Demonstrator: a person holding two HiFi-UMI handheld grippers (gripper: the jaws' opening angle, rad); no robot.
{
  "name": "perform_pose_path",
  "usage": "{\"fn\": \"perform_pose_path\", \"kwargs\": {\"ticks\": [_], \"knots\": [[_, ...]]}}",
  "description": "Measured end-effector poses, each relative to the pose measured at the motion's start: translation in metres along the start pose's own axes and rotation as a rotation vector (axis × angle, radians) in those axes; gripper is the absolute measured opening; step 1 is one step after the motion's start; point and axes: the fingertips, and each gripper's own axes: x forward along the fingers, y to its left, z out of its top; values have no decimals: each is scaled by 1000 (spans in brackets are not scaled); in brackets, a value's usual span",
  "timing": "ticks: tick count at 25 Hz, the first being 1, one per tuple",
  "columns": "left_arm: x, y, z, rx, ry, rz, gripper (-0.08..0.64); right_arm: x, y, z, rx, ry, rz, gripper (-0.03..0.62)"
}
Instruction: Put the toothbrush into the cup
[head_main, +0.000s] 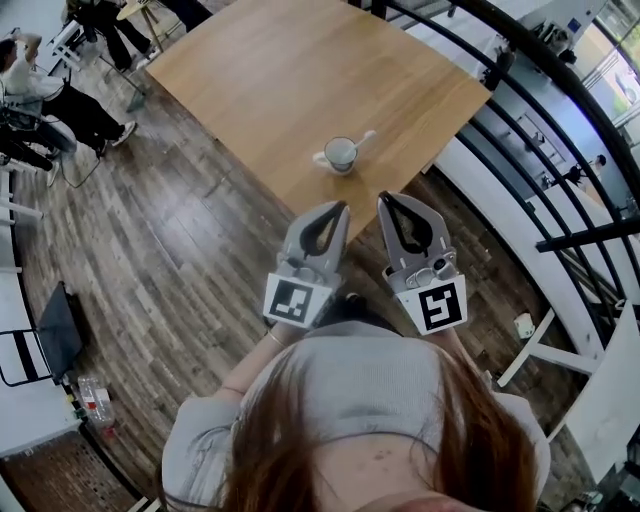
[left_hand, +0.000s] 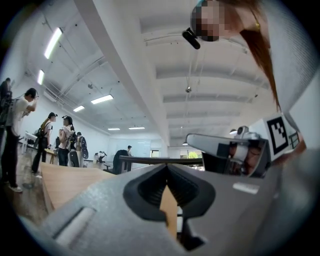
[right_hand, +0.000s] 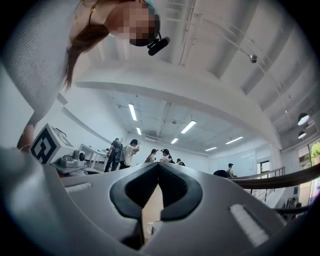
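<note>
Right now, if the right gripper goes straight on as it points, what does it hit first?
Probably nothing close. The right gripper, shut and empty, aims toward the cup holding the toothbrush, but tilted slightly up, so it likely passes over them. Height is hard to judge.

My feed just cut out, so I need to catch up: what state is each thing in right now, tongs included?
cup: upright on the wooden table, near its front edge.
toothbrush: in the cup, leaning on the rim, one end sticking out.
left tongs: shut, empty, held short of the table.
right tongs: shut, empty, held short of the table.
</note>
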Motion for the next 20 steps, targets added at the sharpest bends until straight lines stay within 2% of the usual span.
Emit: {"fn": "perform_pose_path", "kwargs": {"ticks": [7, 14, 20], "knots": [[-26, -11, -24, -19, 65, 33, 3, -13, 19, 5, 44, -14, 40, -6], [-47, -17, -13, -35, 41, 18, 3, -25, 45, 16, -32, -8, 47, -6], [-103, -38, -3, -38, 22, 14, 3, -61, 81, 31, 20, -32, 21, -6]]}}
